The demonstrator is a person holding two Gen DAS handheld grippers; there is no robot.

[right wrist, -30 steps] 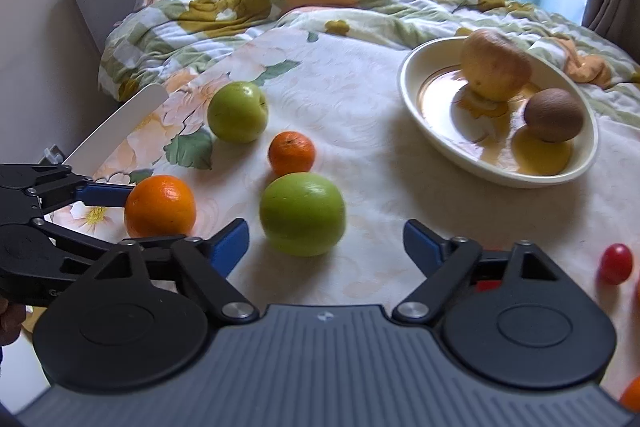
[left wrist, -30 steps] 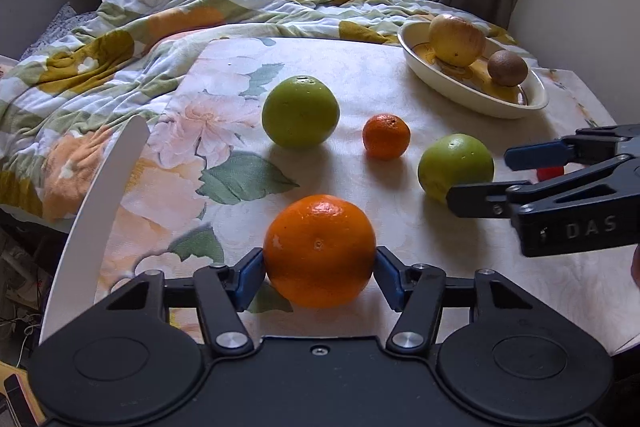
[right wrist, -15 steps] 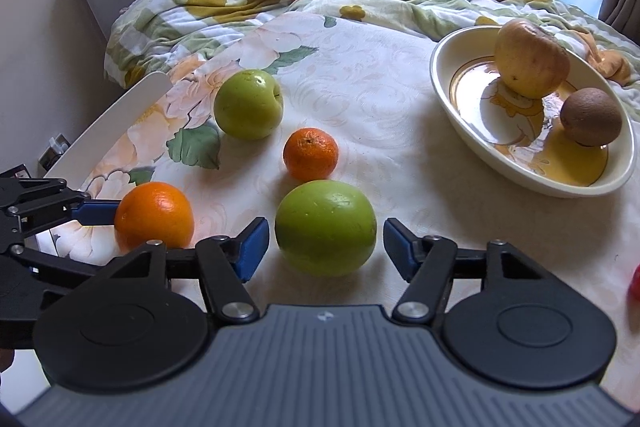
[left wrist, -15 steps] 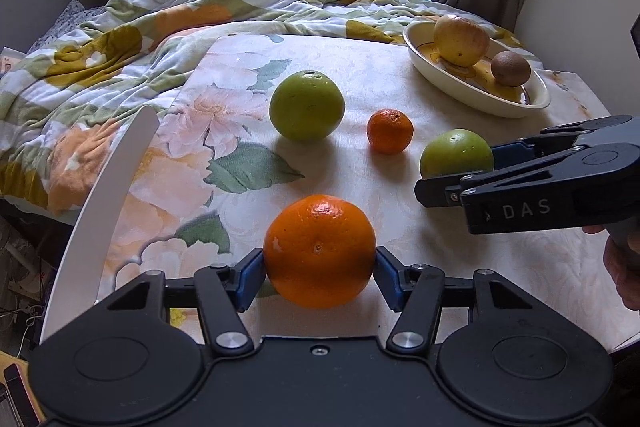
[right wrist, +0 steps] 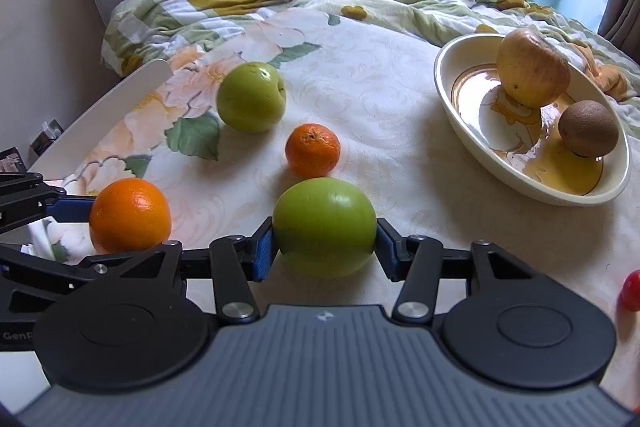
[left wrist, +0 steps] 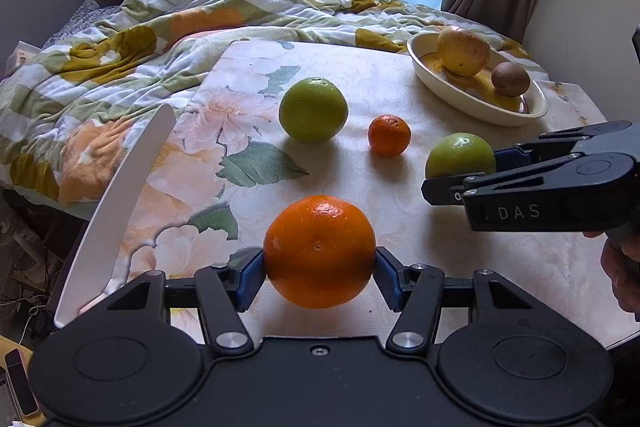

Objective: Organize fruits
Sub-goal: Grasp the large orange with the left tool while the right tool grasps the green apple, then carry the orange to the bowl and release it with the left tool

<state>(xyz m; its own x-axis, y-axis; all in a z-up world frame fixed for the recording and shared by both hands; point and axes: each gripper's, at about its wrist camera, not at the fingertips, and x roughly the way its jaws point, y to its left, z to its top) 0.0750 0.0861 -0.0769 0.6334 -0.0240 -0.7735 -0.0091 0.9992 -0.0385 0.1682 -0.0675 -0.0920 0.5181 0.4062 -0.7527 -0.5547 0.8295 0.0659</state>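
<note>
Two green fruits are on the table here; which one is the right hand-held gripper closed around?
The nearer green fruit, just in front of the small mandarin. The right hand-held gripper pinches its sides; the other green fruit sits untouched farther back.

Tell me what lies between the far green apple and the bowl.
Only bare tablecloth between the green apple and the bowl, seen in the right wrist view.

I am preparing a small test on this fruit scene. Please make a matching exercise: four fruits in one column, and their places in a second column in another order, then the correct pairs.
Things:
1. large orange
2. kiwi
3. small mandarin
4. near green fruit

Places:
A. in the cream dish
B. between the left gripper pads
C. between the right gripper pads
D. free on the tablecloth

Pairs: 1-B, 2-A, 3-D, 4-C
</note>
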